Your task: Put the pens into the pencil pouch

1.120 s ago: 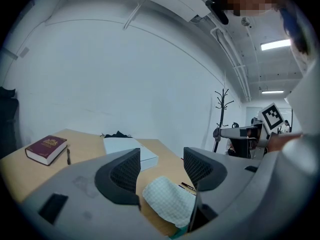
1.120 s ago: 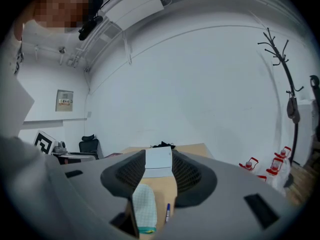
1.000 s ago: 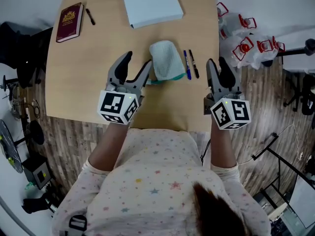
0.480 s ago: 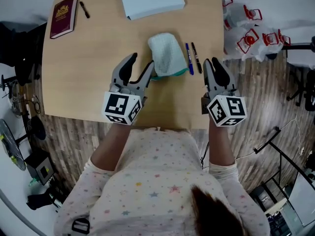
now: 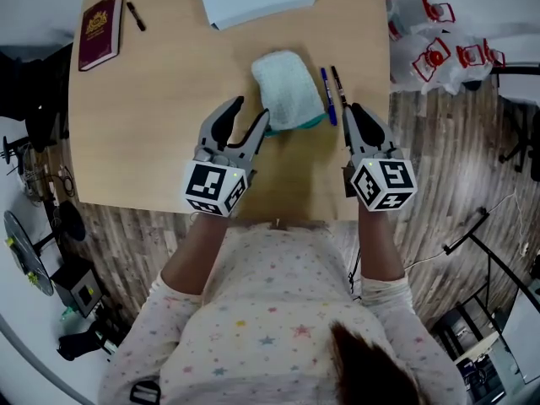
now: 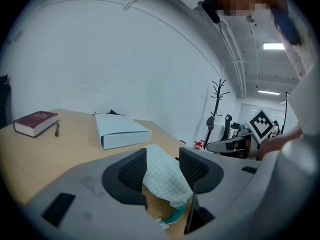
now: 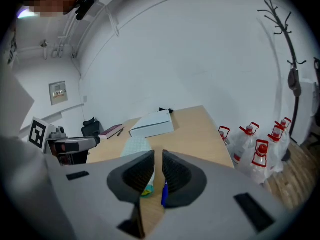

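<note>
**Both my grippers low at the table's near edge, pouch and pens just ahead**

My left gripper (image 5: 250,113), left of centre in the head view, has its jaws apart, and they have just been closing. The near corner of the pale checked pencil pouch (image 5: 287,89) sits between them, not clamped. My right gripper (image 5: 353,110), right of centre, has its jaws almost together and holds nothing. A blue pen (image 5: 326,95) and a black pen (image 5: 339,87) lie side by side on the wooden table (image 5: 152,133), just right of the pouch.

I see bright, even light from white ceiling strip lamps (image 6: 273,46); gripper views warp toward dark corners.
</note>
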Motion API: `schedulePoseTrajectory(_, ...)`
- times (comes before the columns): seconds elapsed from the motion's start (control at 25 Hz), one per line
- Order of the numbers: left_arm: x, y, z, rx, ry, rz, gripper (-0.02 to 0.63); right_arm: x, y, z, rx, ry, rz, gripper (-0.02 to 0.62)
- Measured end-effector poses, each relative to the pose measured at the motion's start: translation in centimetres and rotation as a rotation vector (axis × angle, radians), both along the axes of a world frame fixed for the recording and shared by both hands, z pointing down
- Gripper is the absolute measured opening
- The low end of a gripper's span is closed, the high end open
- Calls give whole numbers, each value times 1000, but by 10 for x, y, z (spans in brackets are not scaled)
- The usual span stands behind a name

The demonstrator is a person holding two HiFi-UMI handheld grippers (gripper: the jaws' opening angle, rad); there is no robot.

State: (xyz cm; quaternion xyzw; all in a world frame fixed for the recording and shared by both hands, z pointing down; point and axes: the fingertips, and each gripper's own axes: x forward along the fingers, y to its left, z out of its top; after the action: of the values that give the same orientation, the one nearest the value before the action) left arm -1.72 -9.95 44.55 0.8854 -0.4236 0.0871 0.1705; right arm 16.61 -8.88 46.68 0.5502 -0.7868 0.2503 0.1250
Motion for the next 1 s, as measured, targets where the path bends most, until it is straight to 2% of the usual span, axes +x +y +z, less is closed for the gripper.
schedulePoseTrajectory(0.52,10,7,36,-47,-36,58,199,-5,10,71,-175,70,-4,66)
schedulePoseTrajectory(1.0,2,7,56,-90,-52,61,193,-8,19,96,-244,139,-10,92)
